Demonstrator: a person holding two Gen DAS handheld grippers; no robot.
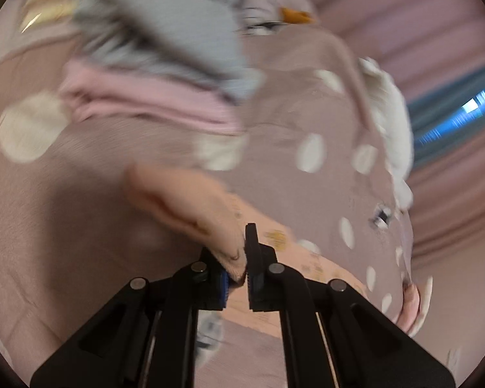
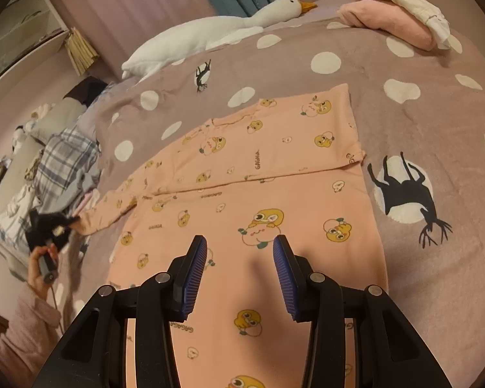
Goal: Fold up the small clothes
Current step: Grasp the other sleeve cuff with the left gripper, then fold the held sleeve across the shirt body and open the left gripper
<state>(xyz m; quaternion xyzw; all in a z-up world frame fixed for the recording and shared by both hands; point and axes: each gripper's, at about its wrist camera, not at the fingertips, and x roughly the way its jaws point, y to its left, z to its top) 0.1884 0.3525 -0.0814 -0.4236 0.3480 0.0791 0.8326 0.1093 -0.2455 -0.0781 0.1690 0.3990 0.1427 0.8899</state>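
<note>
The left gripper (image 1: 245,270) is clenched on the cuff of the left sleeve (image 2: 113,208) of a peach-pink cotton child's top printed with yellow cartoon chicks (image 2: 262,194); the blurred left wrist view shows that cuff pinched between its black fingers. In the right wrist view, the same gripper (image 2: 69,221) sits at the sleeve's far end, held out sideways from the body. The right gripper (image 2: 240,247) hovers released, blue ribbed pads (image 2: 195,268) wide apart, above the lower front of the top and touching nothing.

The top lies flat on a mauve bedspread with white polka dots (image 2: 420,123), its other sleeve already folded across the chest. Beyond are a white plush goose (image 2: 210,32) and a stack of folded pink and white clothes (image 2: 401,16).

The risk seems to be that the left pull drags the whole garment sideways, since nothing pins the body; that could undo the folded sleeve. A shallow pinch could also slip off mid-fold.
</note>
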